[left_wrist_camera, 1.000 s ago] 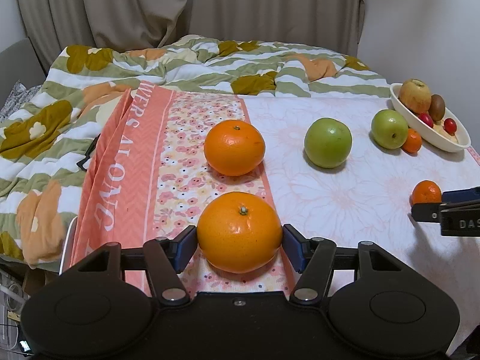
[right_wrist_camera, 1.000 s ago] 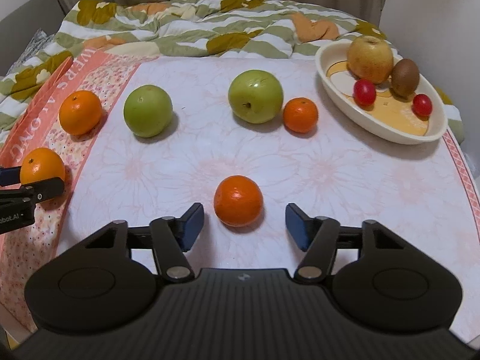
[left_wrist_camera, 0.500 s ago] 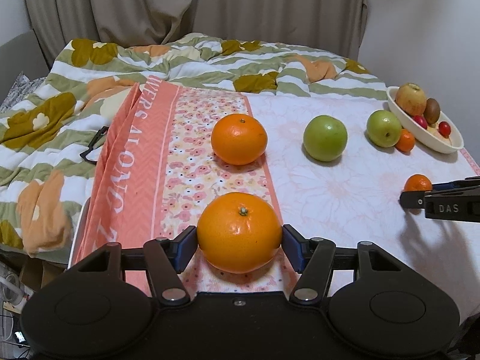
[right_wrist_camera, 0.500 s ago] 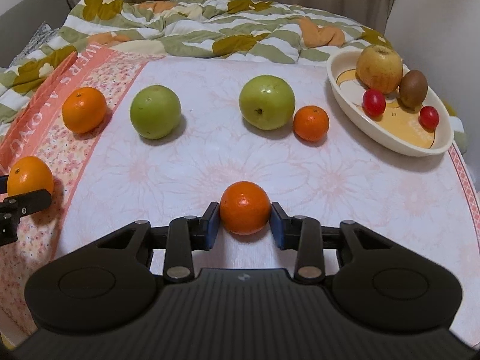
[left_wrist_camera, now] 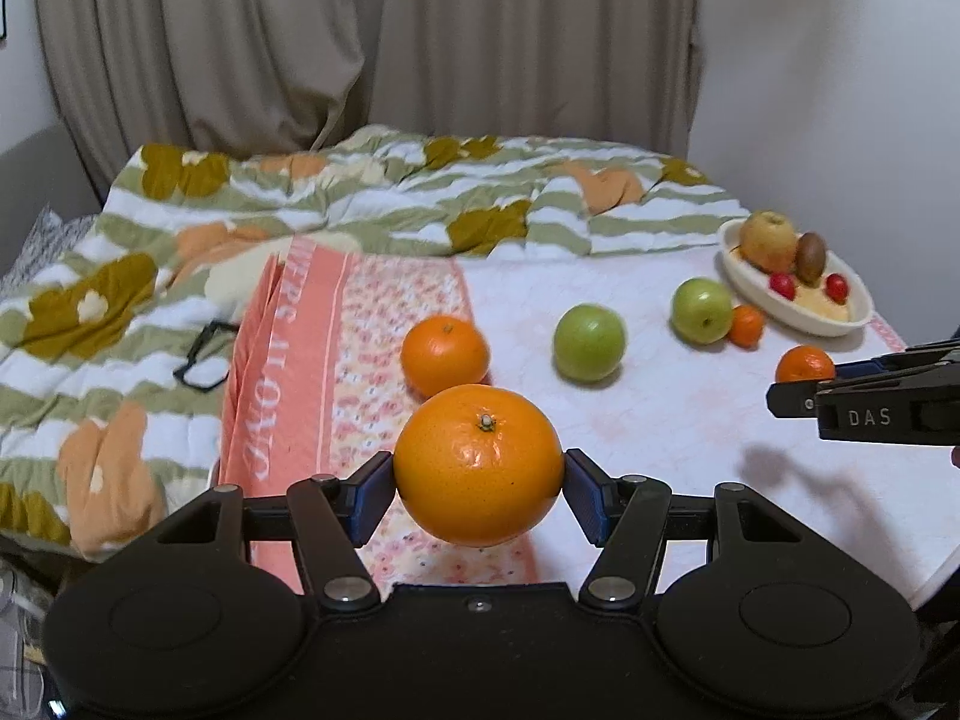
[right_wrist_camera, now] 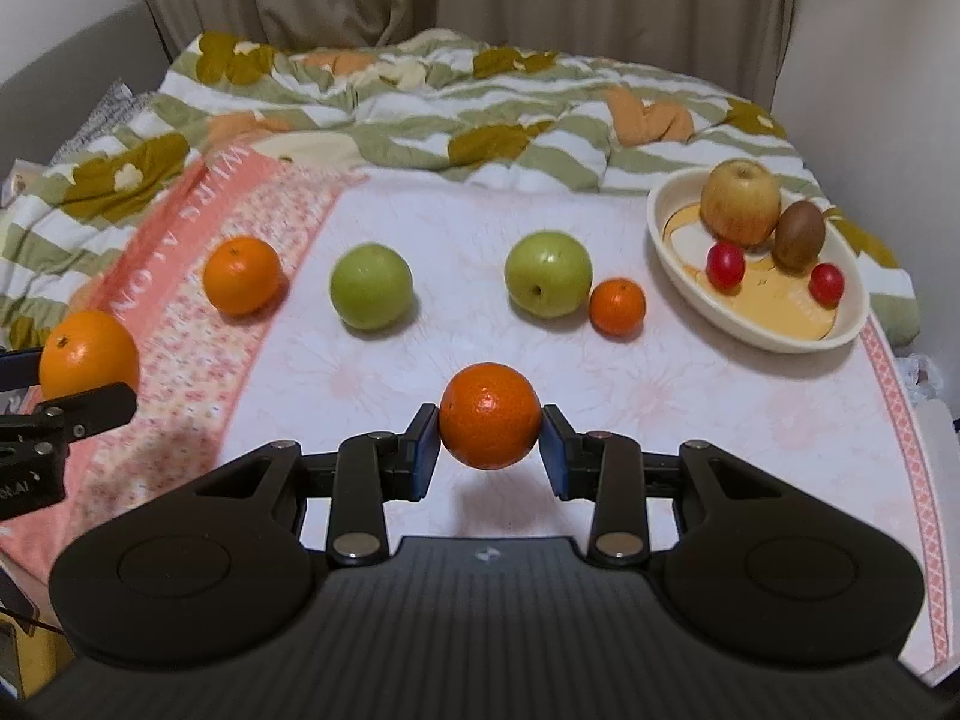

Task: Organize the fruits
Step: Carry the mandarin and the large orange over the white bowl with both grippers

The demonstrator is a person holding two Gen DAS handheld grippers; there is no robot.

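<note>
My left gripper (left_wrist_camera: pixel 478 489) is shut on a large orange (left_wrist_camera: pixel 478 465), held clear above the pink floral cloth (left_wrist_camera: pixel 288 360). My right gripper (right_wrist_camera: pixel 489 444) is shut on a small tangerine (right_wrist_camera: pixel 489 423), lifted off the white cloth with its shadow below. On the table stand another orange (right_wrist_camera: pixel 241 276), two green apples (right_wrist_camera: pixel 371 286) (right_wrist_camera: pixel 548 273) and a second tangerine (right_wrist_camera: pixel 617 306). A cream oval bowl (right_wrist_camera: pixel 762 333) at the right holds a yellow apple (right_wrist_camera: pixel 741 207), a kiwi (right_wrist_camera: pixel 799 234) and two red tomatoes (right_wrist_camera: pixel 725 264).
A striped flowered quilt (left_wrist_camera: pixel 360 204) lies rumpled behind the table, with black glasses (left_wrist_camera: pixel 201 354) on it at left. Curtains (left_wrist_camera: pixel 360 42) hang at the back. The table's right edge (right_wrist_camera: pixel 918 480) runs close beside the bowl.
The right gripper closed on the small tangerine and lifted it off the table. The left gripper rose with the large orange; the fruit on the table now looks farther away.
</note>
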